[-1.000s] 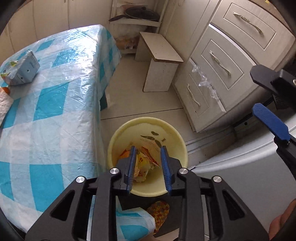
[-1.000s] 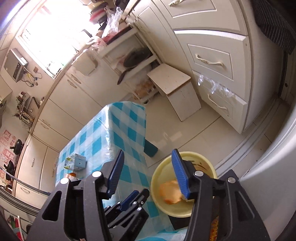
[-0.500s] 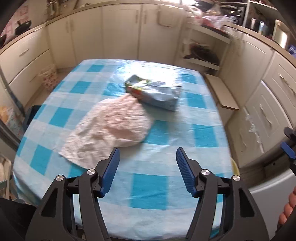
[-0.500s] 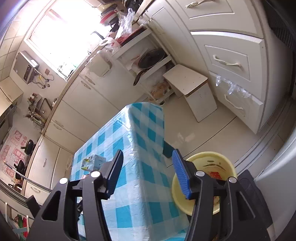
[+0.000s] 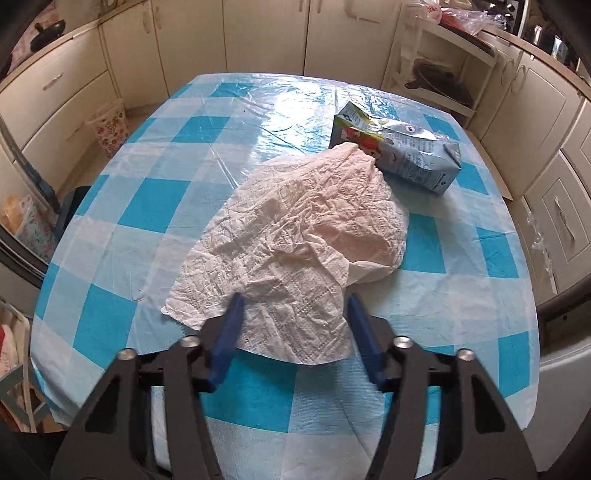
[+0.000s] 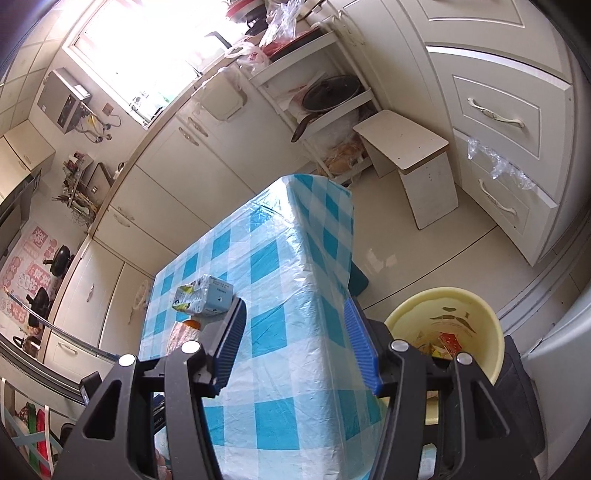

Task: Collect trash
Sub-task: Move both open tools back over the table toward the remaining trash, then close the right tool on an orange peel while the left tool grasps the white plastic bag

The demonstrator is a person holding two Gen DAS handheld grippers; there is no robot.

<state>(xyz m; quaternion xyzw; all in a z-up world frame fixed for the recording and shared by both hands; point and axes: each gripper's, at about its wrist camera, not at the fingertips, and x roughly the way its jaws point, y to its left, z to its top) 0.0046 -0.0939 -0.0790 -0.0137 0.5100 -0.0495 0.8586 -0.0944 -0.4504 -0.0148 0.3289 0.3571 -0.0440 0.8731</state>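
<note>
A crumpled white paper towel [image 5: 295,243] lies on the blue-checked table [image 5: 184,199], its far corner against a squashed light-blue drink carton [image 5: 399,151]. My left gripper [image 5: 293,301] is open and empty, its fingertips at either side of the towel's near edge. My right gripper [image 6: 293,304] is open and empty, held above the table's corner. The carton [image 6: 205,299] and a bit of the towel [image 6: 184,334] show left of its left finger. A yellow bin [image 6: 476,314] with wrappers inside stands on the floor to the right of the table.
A small white stool [image 6: 413,162] stands by the drawer cabinet [image 6: 509,122]. A shelf rack with pans [image 6: 325,96] is in the corner. Cabinets [image 5: 229,33] run along the far wall. A flowered basket [image 5: 110,125] sits on the floor left of the table.
My left gripper swung from over the yellow bin to the table, opened wide and moved down to the towel's near edge. My right gripper rose and shifted slightly, staying open.
</note>
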